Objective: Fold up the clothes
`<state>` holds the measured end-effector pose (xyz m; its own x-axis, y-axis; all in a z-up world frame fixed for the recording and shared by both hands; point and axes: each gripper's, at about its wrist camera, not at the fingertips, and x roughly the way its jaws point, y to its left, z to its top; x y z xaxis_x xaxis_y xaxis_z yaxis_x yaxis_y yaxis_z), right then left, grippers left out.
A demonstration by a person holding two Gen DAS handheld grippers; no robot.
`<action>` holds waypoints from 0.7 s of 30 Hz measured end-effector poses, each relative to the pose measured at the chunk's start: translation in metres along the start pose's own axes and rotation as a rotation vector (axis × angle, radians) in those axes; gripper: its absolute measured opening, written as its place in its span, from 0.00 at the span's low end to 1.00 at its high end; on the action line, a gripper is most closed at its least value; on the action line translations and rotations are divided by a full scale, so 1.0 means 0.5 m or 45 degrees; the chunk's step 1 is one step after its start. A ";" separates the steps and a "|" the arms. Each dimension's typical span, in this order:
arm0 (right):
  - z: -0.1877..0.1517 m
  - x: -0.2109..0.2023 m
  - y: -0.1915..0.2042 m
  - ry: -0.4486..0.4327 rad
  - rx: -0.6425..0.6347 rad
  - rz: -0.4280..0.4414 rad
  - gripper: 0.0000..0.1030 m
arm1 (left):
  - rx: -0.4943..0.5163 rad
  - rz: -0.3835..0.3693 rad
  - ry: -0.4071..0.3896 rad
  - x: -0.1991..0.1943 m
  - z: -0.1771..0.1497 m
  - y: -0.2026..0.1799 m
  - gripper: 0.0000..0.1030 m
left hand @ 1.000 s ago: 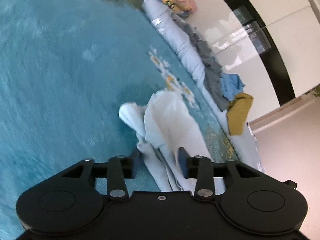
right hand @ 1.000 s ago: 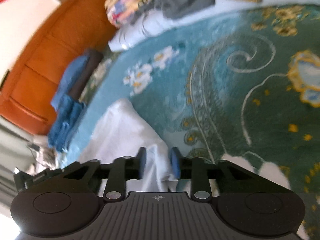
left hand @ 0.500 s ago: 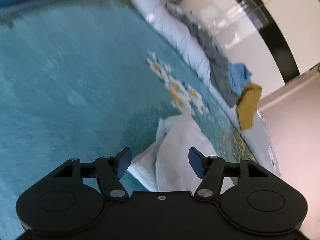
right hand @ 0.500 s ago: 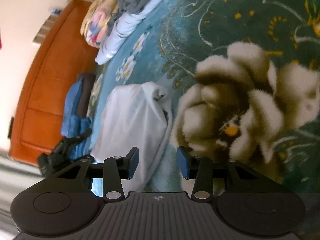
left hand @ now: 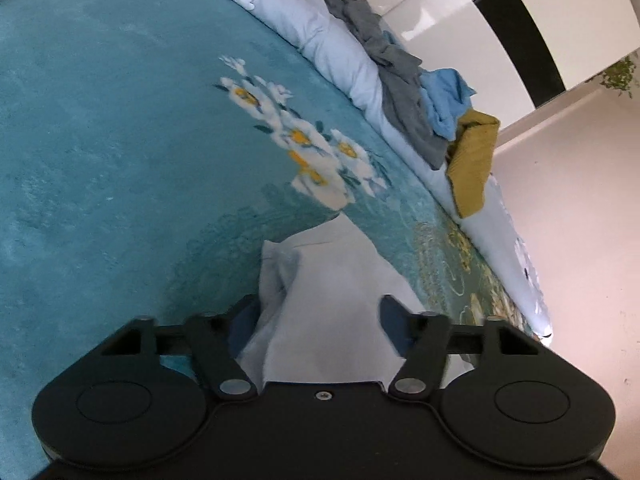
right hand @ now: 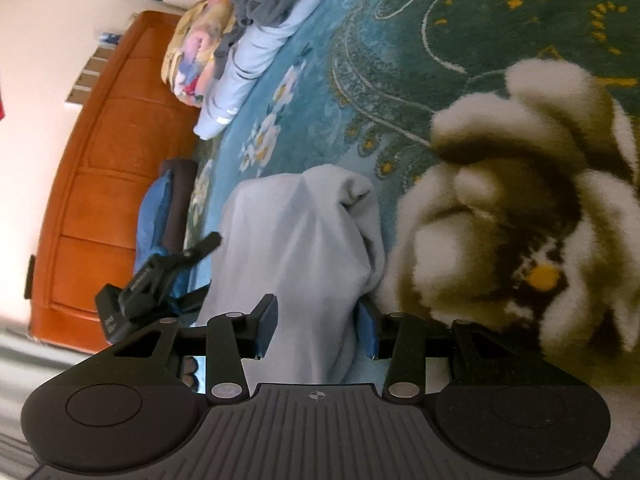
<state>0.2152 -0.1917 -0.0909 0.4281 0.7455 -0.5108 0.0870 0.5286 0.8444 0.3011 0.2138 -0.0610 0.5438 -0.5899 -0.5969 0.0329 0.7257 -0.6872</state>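
- blanket (left hand: 100, 140): teal, white-yellow flower print, big cream-brown bloom
- garment (right hand: 296, 240): pale white-blue, plain
- headboard (right hand: 104, 168): orange-brown wood
- pile: grey (left hand: 384, 60), light blue (left hand: 444, 100), mustard (left hand: 472, 160) cloths
- quilt (right hand: 196, 48): pink-yellow floral

Both wrist views look down, close, sharing the white garment (left hand: 332, 300).

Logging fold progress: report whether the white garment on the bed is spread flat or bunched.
Bunched, not spread flat. The white garment is gathered into a narrow, draped heap on the teal blanket, with layered folds visible.
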 end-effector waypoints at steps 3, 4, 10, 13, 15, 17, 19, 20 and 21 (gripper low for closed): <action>0.001 0.008 0.009 0.002 -0.027 -0.006 0.34 | -0.028 0.012 -0.011 -0.003 -0.005 0.009 0.27; 0.002 0.010 0.012 0.005 -0.038 -0.010 0.27 | -0.050 0.011 -0.019 -0.007 -0.008 0.013 0.25; 0.013 -0.006 0.031 0.005 -0.106 -0.031 0.11 | -0.166 -0.004 -0.140 -0.049 -0.056 0.004 0.14; 0.028 -0.028 0.046 -0.012 -0.152 -0.014 0.11 | -0.204 -0.021 -0.207 -0.081 -0.084 -0.009 0.12; 0.045 -0.035 0.063 -0.004 -0.205 -0.015 0.11 | -0.217 -0.031 -0.260 -0.116 -0.108 -0.019 0.11; 0.063 -0.040 0.083 0.013 -0.258 -0.016 0.11 | -0.234 -0.028 -0.316 -0.156 -0.136 -0.028 0.09; 0.077 -0.040 0.104 0.056 -0.318 -0.011 0.11 | -0.255 -0.032 -0.394 -0.202 -0.168 -0.036 0.08; 0.080 -0.039 0.116 0.077 -0.360 -0.014 0.11 | -0.281 -0.043 -0.434 -0.224 -0.186 -0.038 0.06; 0.083 -0.037 0.127 0.097 -0.400 -0.018 0.11 | -0.303 -0.053 -0.464 -0.240 -0.202 -0.038 0.06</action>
<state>0.2502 -0.1890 -0.0211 0.3589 0.7593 -0.5429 -0.1945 0.6297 0.7521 0.1507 0.2350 -0.0179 0.8078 -0.4224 -0.4111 -0.1101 0.5770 -0.8093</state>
